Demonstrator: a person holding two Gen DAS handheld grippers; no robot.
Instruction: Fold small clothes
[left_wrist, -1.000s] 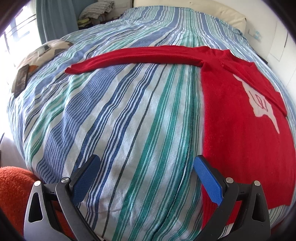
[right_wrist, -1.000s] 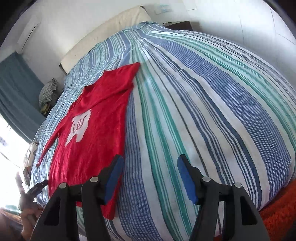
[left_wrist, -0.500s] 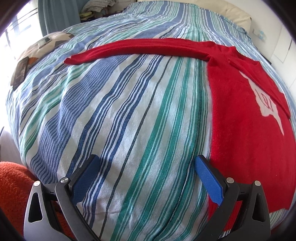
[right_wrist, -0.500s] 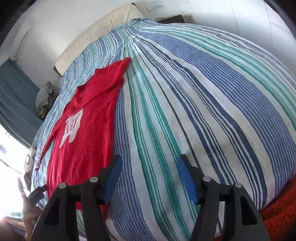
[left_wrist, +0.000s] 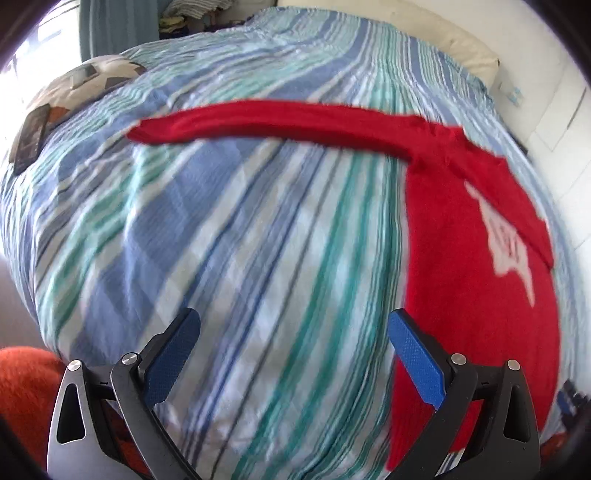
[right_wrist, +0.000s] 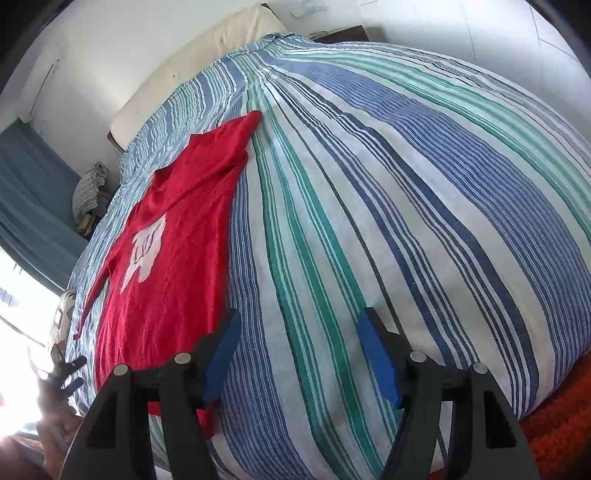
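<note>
A red long-sleeved top with a white print lies flat on the striped bed cover. In the left wrist view it fills the right side, and one sleeve stretches left across the bed. My left gripper is open and empty above the bare cover, its right finger by the top's lower left edge. In the right wrist view the top lies at the left. My right gripper is open and empty over the cover, its left finger near the top's lower right corner.
The blue, green and white striped cover spans the bed. A cream headboard stands at the far end. A patterned cushion and a dark phone lie at the left. An orange rug lies beside the bed.
Both grippers have moved forward over the bed, and the views have tilted up towards the headboard. The top has not moved. Both grippers stay open.
</note>
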